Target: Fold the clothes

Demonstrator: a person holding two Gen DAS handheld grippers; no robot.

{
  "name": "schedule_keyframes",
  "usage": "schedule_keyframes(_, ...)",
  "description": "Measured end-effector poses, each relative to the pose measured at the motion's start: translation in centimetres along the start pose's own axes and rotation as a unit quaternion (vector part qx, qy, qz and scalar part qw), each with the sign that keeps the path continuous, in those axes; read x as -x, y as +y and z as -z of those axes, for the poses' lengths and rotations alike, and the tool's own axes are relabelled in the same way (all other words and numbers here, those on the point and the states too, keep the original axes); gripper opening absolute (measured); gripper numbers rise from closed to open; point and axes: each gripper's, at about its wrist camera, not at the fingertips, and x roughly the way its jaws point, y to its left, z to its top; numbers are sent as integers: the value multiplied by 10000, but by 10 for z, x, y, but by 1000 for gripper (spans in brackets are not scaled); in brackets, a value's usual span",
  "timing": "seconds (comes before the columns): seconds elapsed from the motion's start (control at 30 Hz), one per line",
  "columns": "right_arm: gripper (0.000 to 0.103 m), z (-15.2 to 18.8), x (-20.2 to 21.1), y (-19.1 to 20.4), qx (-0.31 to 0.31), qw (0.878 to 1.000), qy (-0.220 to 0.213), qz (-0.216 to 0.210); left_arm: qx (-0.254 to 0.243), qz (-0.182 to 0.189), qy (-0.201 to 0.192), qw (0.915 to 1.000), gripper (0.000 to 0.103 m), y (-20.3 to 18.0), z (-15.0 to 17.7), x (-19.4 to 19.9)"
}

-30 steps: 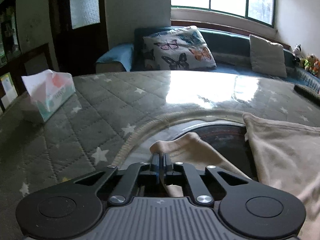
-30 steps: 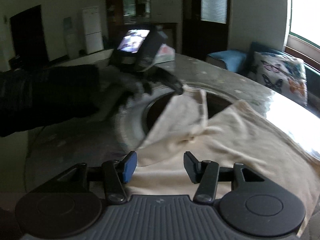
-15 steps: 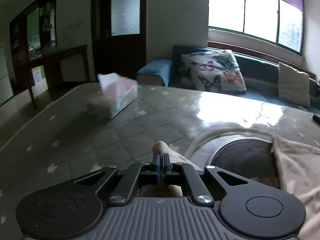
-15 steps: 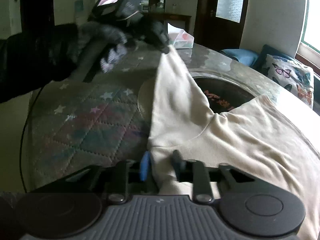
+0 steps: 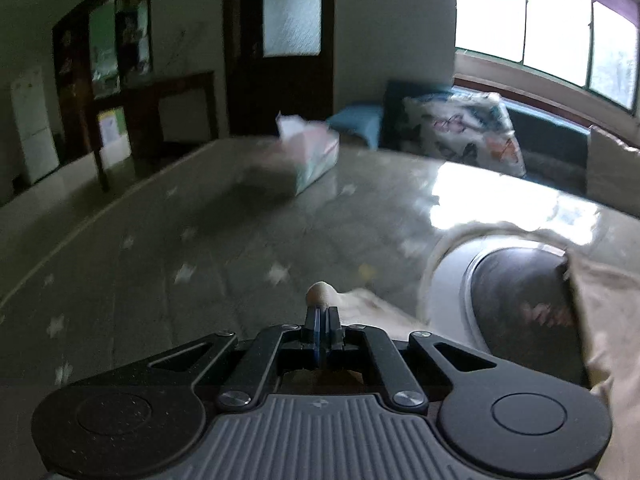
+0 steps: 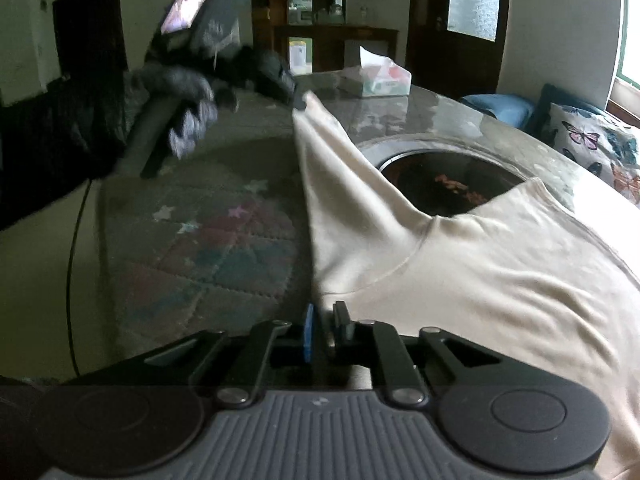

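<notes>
A cream shirt (image 6: pixel 472 264) lies on the quilted star-patterned table cover (image 6: pixel 208 248), partly over a round dark inset (image 6: pixel 448 176). My left gripper (image 5: pixel 322 314) is shut on the end of a sleeve (image 5: pixel 320 293); in the right wrist view it (image 6: pixel 298 102) holds that sleeve (image 6: pixel 332 168) stretched out to the left above the table. My right gripper (image 6: pixel 324 316) is shut on the shirt's edge near the sleeve's base. The shirt body also shows at the right of the left wrist view (image 5: pixel 604 320).
A tissue box (image 5: pixel 310 156) stands on the far side of the table, also in the right wrist view (image 6: pixel 378 78). A sofa with a butterfly pillow (image 5: pixel 464 136) lies beyond the table under the window. A gloved hand (image 6: pixel 188 92) holds the left gripper.
My left gripper has pulled the sleeve out to the left, away from the shirt body. My right gripper has closed from open onto the shirt's edge.
</notes>
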Motion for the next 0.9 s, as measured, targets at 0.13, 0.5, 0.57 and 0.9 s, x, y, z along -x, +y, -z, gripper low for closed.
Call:
schedule_keyframes(0.13, 28, 0, 25, -10, -266, 9994, -199, 25, -16, -23, 102, 9999, 8, 3, 8, 2)
schedule_keyframes(0.5, 32, 46, 80, -48, -985, 9907, 158, 927, -414, 121, -213, 9988, 32, -17, 1, 34)
schedule_keyframes(0.57, 32, 49, 81, -48, -1003, 9904, 149, 940, -599, 343, -228, 9974, 32, -34, 0, 39)
schedule_keyframes(0.9, 23, 45, 58, -39, -672, 9915, 2, 1113, -1485, 1978, 120, 9689, 32, -174, -1, 27)
